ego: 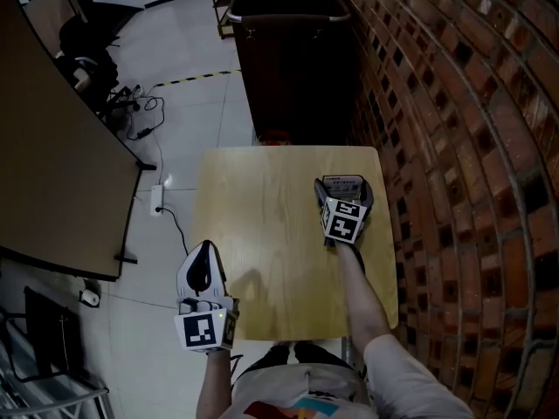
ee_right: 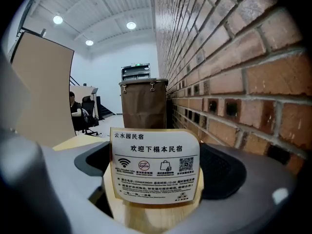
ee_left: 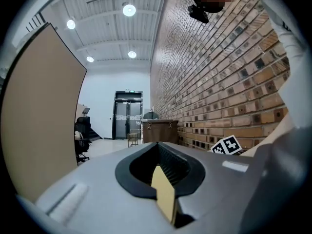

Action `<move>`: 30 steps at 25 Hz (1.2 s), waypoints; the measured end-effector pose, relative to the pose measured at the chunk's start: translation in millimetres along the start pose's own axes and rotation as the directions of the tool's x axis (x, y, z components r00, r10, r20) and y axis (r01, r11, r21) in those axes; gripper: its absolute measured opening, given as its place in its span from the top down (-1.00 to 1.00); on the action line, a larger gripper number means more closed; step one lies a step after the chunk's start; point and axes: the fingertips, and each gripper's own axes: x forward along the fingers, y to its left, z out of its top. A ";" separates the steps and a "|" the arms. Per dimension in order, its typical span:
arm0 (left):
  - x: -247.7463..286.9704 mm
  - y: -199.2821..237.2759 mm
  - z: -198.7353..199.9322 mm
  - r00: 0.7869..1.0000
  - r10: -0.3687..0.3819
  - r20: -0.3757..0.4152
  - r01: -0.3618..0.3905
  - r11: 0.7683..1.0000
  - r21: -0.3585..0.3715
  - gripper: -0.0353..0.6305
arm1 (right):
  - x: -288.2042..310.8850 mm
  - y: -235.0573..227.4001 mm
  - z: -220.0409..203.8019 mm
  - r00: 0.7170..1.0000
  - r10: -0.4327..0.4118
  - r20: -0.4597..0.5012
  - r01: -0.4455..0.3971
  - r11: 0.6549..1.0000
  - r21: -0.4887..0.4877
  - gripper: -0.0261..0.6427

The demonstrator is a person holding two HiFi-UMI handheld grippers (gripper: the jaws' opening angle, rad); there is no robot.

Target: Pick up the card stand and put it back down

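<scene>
1. Standing between the jaws of the right gripper (ego: 341, 190), the card stand (ee_right: 155, 169) is found at the far right part of the table (ego: 262, 234), near the brick wall (ego: 454, 147).
2. The right jaws appear to be clenched on the stand's wooden base (ee_right: 156, 216). The printed card is left free above them and faces that gripper's camera squarely. The base is probably taken because it is the stiff, heavy part, so the thin card is not bent.
3. The stand is held upright, which lets it be set down flat on its base without tipping.
4. Whether the base is resting on the table or is raised just off it cannot be told from these views.
5. The left gripper (ego: 203, 250) is kept at the table's near left edge, well apart from the stand. Its jaws are drawn together on nothing, and only a tan sliver, likely the table top, is seen through the slit between them. It is judged to be parked there so the right side's work is not crowded.
6. One risk is judged: if the grip is slackened before the base is flat on the table, the stand could be toppled toward the wall.
</scene>
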 end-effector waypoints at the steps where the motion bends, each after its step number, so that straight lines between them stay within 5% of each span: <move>1: -0.9 2.3 -2.5 1.000 0.006 -0.009 -0.006 1.000 0.002 0.89 | 4.8 -0.7 -3.2 1.000 -0.003 -0.009 0.002 1.000 -0.006 -0.75; 19: -9.1 14.6 -10.9 0.998 0.049 -0.033 -0.049 0.999 0.015 0.89 | 16.1 2.8 3.6 0.999 0.016 0.040 -0.014 0.999 -0.038 -0.75; 26: -13.7 9.2 0.1 0.999 0.039 0.004 -0.039 0.999 0.018 0.89 | -89.1 8.6 84.3 0.951 0.123 0.283 -0.140 0.989 0.041 -0.75; 30: -11.4 -6.7 11.6 0.999 0.004 0.050 -0.004 1.000 0.013 0.89 | -168.9 7.3 117.4 0.913 0.179 0.367 -0.228 0.969 0.095 -0.38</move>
